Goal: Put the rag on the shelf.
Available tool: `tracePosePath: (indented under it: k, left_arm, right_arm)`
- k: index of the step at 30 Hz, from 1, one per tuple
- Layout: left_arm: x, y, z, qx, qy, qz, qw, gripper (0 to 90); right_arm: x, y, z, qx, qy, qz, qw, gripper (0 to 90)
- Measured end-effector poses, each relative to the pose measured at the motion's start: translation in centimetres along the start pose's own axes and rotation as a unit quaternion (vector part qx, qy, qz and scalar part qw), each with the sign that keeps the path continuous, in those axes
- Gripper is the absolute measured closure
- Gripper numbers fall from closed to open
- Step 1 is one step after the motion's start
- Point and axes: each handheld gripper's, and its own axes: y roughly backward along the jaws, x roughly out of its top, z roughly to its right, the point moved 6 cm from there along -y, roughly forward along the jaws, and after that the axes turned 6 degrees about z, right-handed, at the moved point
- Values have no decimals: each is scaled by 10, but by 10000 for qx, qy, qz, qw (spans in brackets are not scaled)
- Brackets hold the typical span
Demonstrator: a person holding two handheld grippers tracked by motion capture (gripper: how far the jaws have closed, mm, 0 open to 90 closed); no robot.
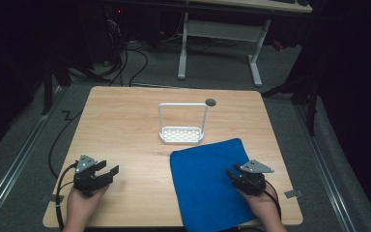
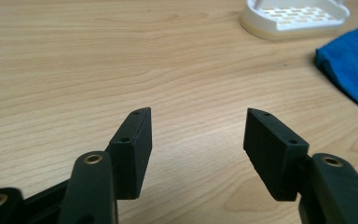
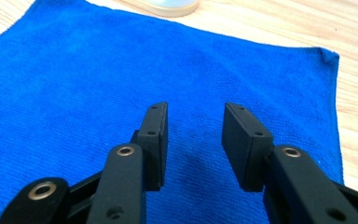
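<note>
Right tongs (image 1: 234,174) over blue cloth (image 1: 203,179), parted; left tongs (image 1: 110,171) parted, empty.

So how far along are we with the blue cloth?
Nothing looks done yet: the blue cloth lies flat and unfolded on the table, beside the white rack. The right gripper hovers open over the cloth; the left gripper is open over bare wood. Gripping and handling the cloth remain.

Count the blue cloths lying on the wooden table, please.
1. A single blue microfibre cloth lies flat on the near right part of the light wooden table, under the right gripper and just in front of the white plastic rack.
</note>
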Motion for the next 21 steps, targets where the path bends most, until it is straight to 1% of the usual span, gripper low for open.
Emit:
tracePosePath:
  k: [4, 6, 7, 8, 9, 10, 11, 12, 13, 14, 15, 16, 18, 19, 20, 21]
  left_arm:
    - [-3, -6, 6, -17, -78, -89, 9999, 428]
    - [-4, -8, 10, -16, -163, -156, 9997, 424]
    - [-4, -8, 10, -16, -163, -156, 9997, 423]
    - [-4, -10, 15, -87, -187, -166, 9996, 423]
    - [-4, -10, 15, -87, -187, -166, 9996, 424]
    - [-5, -10, 20, -180, -204, -179, 9995, 424]
    - [-4, -11, 23, -218, -183, -154, 9995, 425]
    - [-4, -11, 27, -307, -163, -157, 9993, 428]
    - [-4, -11, 27, -307, -163, -157, 9993, 431]
    - [-2, -14, 38, -517, -133, -120, 9985, 437]
    - [-2, -14, 38, -517, -133, -120, 9985, 444]
    - [-1, -17, 52, -695, -156, -84, 9974, 453]
    - [0, -19, 68, -879, -211, -105, 9959, 460]
    - [0, -21, 80, -1054, -215, -131, 9941, 482]
    - [0, -21, 80, -1054, -215, -131, 9941, 513]
    - [0, -22, 86, -1133, -193, -140, 9933, 513]
  right_arm:
    - [3, 3, 0, 44, -114, 99, 9999, 582]
    - [3, 4, 3, 86, -184, 123, 9997, 568]
    - [3, 4, 5, 102, -202, 144, 9996, 565]
    - [3, 5, 6, 102, -236, 147, 9996, 565]
    - [3, 5, 6, 102, -236, 147, 9996, 565]
    - [2, 5, 8, 104, -253, 155, 9995, 561]
    - [1, 5, 9, 100, -217, 132, 9996, 560]
    - [0, 5, 10, 82, -146, 105, 9998, 557]
    - [0, 5, 10, 82, -146, 105, 9998, 557]
    - [-1, 5, 12, 80, -138, 121, 9998, 551]
    - [-1, 5, 12, 80, -138, 121, 9998, 551]
    - [-1, 6, 14, 81, -198, 135, 9997, 552]
    - [0, 7, 16, 73, -179, 166, 9997, 551]
    - [0, 8, 17, 55, -182, 151, 9997, 544]
    - [0, 8, 17, 55, -182, 151, 9997, 544]
    - [0, 8, 17, 32, -187, 156, 9997, 538]
